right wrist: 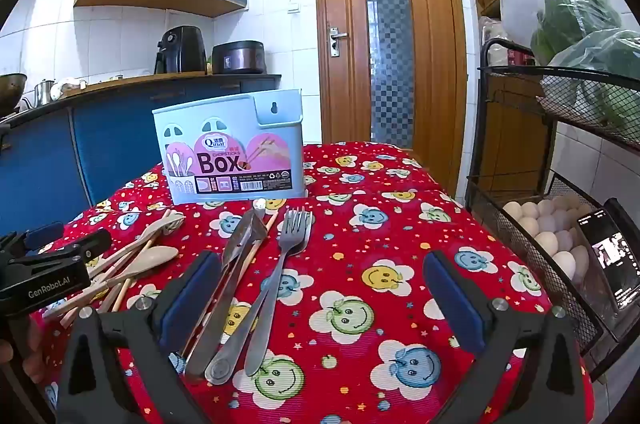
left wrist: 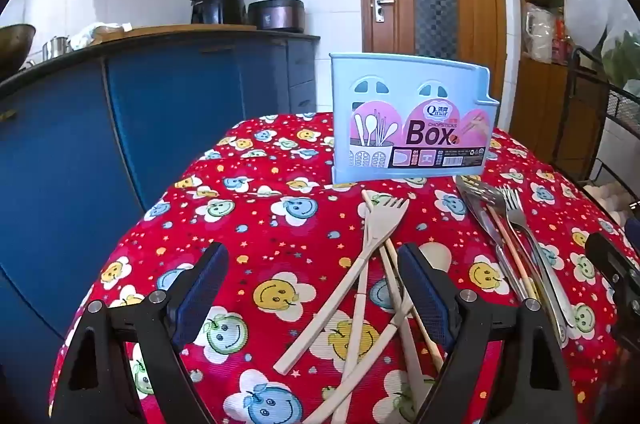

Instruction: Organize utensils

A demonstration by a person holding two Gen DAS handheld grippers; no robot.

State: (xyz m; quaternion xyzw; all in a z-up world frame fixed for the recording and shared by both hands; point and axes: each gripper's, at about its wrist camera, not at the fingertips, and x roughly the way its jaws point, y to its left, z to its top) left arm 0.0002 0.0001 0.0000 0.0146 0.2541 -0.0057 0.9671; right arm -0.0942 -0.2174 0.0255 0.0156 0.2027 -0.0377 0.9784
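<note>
Utensils (right wrist: 256, 276) loose on tablecloth (right wrist: 400, 224), chopsticks box (right wrist: 232, 152) upright, both claws agape.

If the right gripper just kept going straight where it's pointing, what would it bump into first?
Probably the red tablecloth. The right gripper tilts downward, fingers wide open, with mostly bare cloth between them. The metal forks lie toward its left finger and the chopsticks box stands farther back, left. Depth is hard to judge.

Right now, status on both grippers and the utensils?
Left gripper and right gripper open, empty. Beige utensils and steel cutlery loose on cloth. Box upright, path clear.
</note>
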